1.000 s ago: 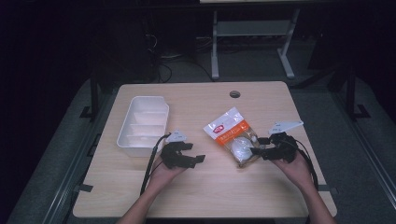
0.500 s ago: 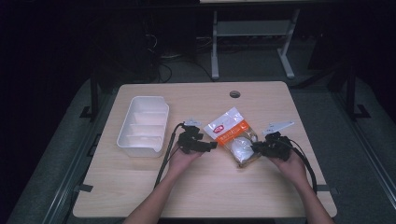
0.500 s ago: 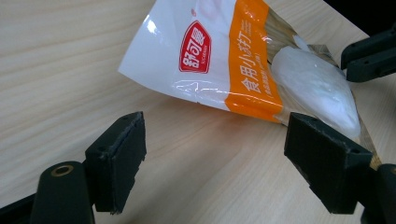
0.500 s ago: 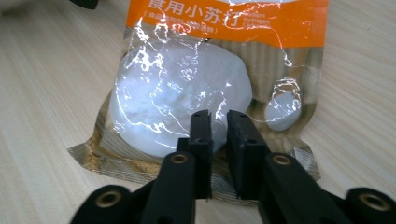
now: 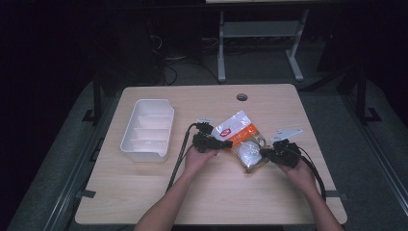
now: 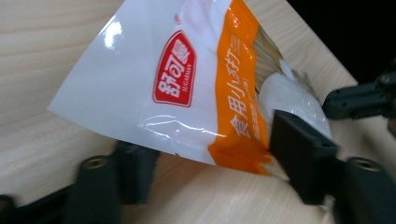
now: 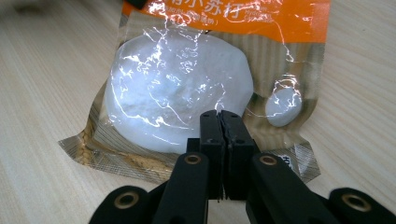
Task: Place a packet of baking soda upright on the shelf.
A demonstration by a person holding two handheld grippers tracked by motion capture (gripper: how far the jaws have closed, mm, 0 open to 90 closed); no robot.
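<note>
My right tongs (image 7: 219,116) are pressed together on the near edge of the bag (image 5: 243,139), pinching its clear film just under the big white lump (image 7: 173,93) inside. A smaller white lump (image 7: 282,107) sits in the same bag, off to one side of the large one. The bag lies on the bench (image 5: 207,202), right of the middle, its white and orange printed end (image 6: 187,84) pointing toward the far side. My left tongs (image 6: 205,163) have just been closing and stand spread either side of that printed end, the pads not pressing it as far as I can see. The white tray (image 5: 148,129) sits well apart on the left, three compartments side by side, nothing in them.
</note>
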